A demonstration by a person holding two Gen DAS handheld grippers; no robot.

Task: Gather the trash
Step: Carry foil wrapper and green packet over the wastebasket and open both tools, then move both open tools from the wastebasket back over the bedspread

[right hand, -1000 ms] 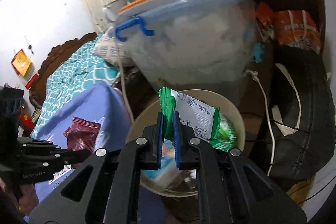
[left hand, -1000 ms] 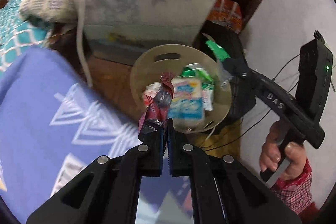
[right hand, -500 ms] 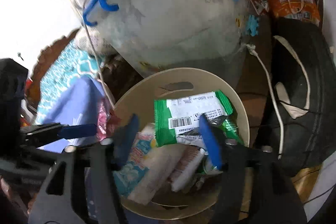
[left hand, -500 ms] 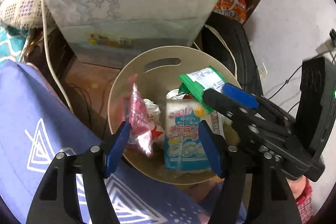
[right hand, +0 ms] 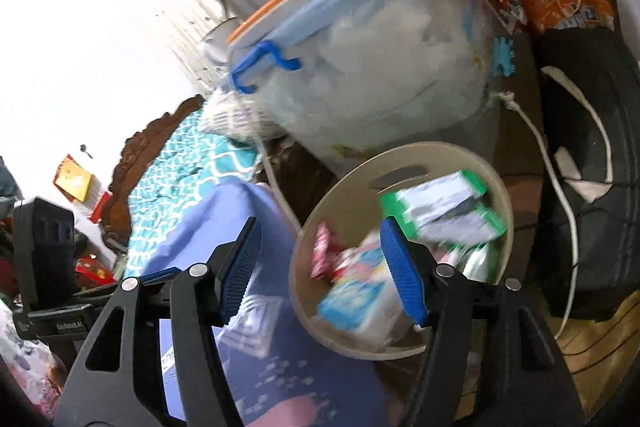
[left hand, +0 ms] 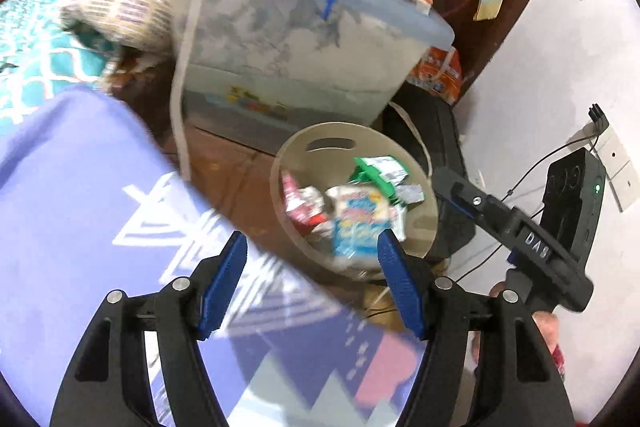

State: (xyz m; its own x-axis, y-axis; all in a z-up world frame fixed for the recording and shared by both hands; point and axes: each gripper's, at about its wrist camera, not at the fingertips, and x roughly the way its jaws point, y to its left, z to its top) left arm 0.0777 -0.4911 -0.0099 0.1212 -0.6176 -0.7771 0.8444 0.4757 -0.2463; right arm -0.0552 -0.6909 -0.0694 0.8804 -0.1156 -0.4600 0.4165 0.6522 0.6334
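Left wrist view shows the left tool spread apart and empty, like the right tool; the red wrapper and green wrapper lie in the beige bin. Dropping looks done; next, seeking more trash.

Ahead of my grippers I see a clear storage bin with a blue handle on brown floor. Left of them lies a bed with teal patterned cover and carved headboard; right, a white wall (brightly lit).
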